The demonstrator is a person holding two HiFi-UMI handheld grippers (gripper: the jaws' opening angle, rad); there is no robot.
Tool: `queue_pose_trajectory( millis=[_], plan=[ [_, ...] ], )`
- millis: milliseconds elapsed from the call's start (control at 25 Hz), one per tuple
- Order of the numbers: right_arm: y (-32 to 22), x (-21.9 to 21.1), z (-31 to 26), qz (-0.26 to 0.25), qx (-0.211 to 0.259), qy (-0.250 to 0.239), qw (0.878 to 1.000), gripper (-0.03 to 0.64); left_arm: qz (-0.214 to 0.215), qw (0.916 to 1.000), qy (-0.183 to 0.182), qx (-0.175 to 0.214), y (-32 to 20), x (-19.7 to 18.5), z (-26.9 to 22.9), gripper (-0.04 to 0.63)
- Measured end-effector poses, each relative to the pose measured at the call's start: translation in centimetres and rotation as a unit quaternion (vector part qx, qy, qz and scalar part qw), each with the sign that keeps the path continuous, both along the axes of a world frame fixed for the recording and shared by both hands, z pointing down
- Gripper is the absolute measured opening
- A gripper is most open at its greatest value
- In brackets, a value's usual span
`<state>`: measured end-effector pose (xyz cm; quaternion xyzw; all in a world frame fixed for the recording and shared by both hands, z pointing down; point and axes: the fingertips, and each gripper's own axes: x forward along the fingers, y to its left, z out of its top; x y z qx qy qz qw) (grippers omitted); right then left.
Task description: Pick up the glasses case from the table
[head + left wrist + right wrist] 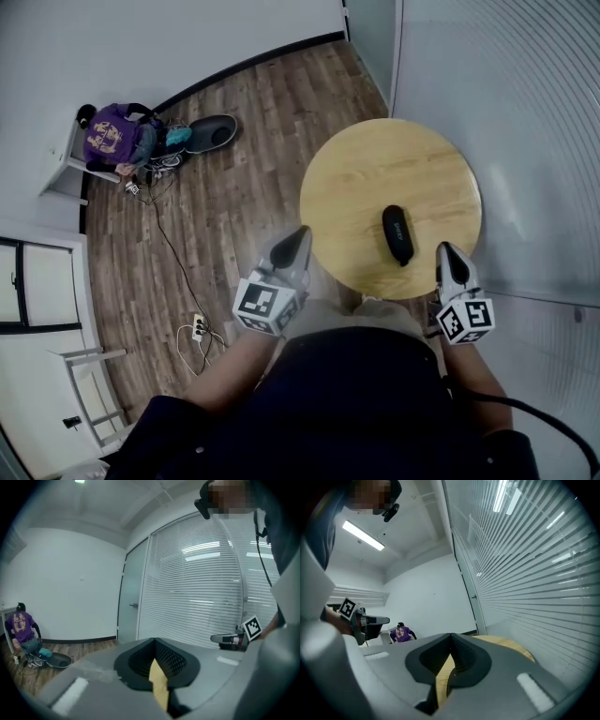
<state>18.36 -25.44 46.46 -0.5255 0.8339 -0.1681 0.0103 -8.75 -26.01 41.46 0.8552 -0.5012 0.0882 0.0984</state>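
Observation:
The black glasses case (397, 234) lies on the round wooden table (375, 169), near its front edge. My left gripper (298, 239) hovers just off the table's left front rim, jaws together and empty. To the right of the case, my right gripper (447, 251) sits at the front rim, also shut with nothing in it. The case lies between the two grippers, touching neither. In the left gripper view the left gripper (154, 641) is closed, with a sliver of table (159, 681) behind it. The right gripper view shows the right gripper (450, 635) closed over the table (511, 646). Neither gripper view shows the case.
A person in a purple top (117, 136) sits on the floor by the far left wall, with bags and cables around. A power strip (199, 327) lies on the wood floor at my left. Slatted blinds (525, 112) run along the right side, close behind the table.

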Motion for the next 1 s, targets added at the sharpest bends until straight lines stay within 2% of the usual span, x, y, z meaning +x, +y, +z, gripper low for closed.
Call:
queue_pose_trajectory(
  millis=[200, 360, 400, 480, 600, 720, 840, 1000],
  plan=[
    [-3.3, -1.4, 1.1, -0.031, -0.006, -0.014, 0.999, 0.006, 0.042, 0.9991, -0.001, -0.003, -4.1, 2.6, 0.2, 0.003],
    [-4.8, -2.9, 4.3, -0.030, -0.045, 0.019, 0.998, 0.009, 0.071, 0.9971, 0.004, -0.026, -6.9, 3.0, 2.2, 0.003],
    [-4.9, -3.2, 5.0, -0.027, -0.054, 0.027, 0.998, 0.029, 0.081, 0.9962, 0.004, -0.031, -7.3, 3.1, 2.6, 0.003],
    [-5.1, -4.1, 6.3, -0.024, -0.076, 0.035, 0.996, 0.121, 0.099, 0.9942, 0.001, -0.041, -8.4, 3.3, 3.5, 0.003],
    [-6.4, -4.7, 8.5, -0.022, -0.108, 0.039, 0.993, 0.193, 0.110, 0.9929, -0.012, -0.044, -10.9, 3.5, 5.0, 0.003],
    [-7.6, -4.9, 11.8, -0.020, -0.132, 0.055, 0.990, 0.240, 0.104, 0.9934, -0.039, -0.028, -13.0, 3.4, 8.1, 0.003],
    [-8.4, -5.5, 15.4, -0.023, -0.149, 0.071, 0.986, 0.289, 0.107, 0.9918, -0.044, -0.054, -14.0, 3.5, 11.8, 0.003],
    [-8.8, -6.4, 18.5, -0.027, -0.177, 0.071, 0.981, 0.312, 0.128, 0.9883, -0.052, -0.065, -15.1, 4.1, 14.5, 0.003]
  ],
)
